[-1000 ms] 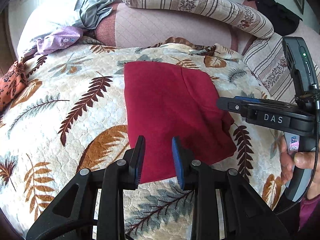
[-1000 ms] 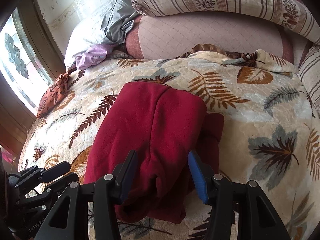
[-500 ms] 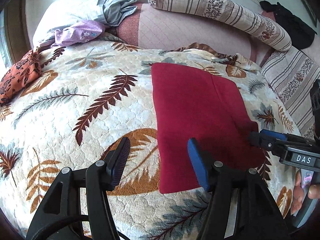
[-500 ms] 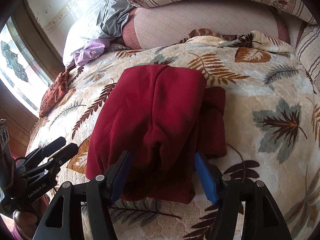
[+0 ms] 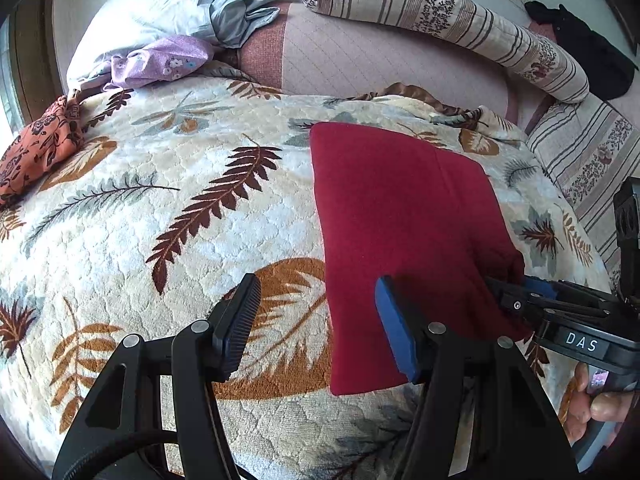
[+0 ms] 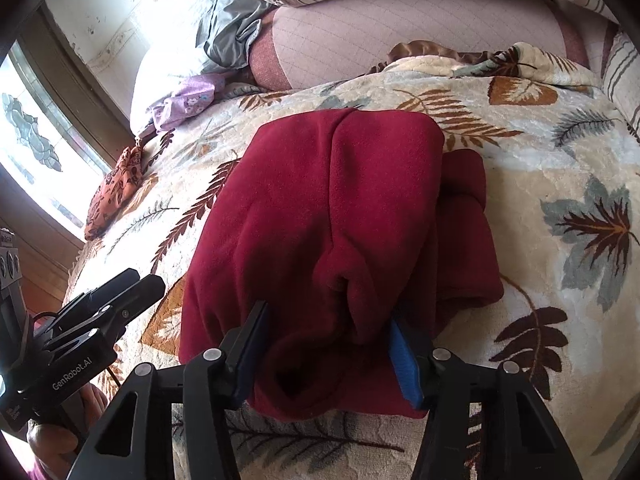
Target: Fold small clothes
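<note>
Garment [image 5: 404, 216], dark red and part-folded, lies flat on the leaf-print bed [image 5: 168, 208], so both near corners are in reach. Left tool [image 5: 316, 320] stands wide, straddling the near left edge without touching it. Right tool [image 6: 326, 350] is closing on the bunched near-right hem, cloth between its jaws, likely for the next fold

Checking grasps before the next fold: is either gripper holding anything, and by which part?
Left gripper holds nothing. Right gripper's jaws are closing around the red garment's bunched near edge.
</note>
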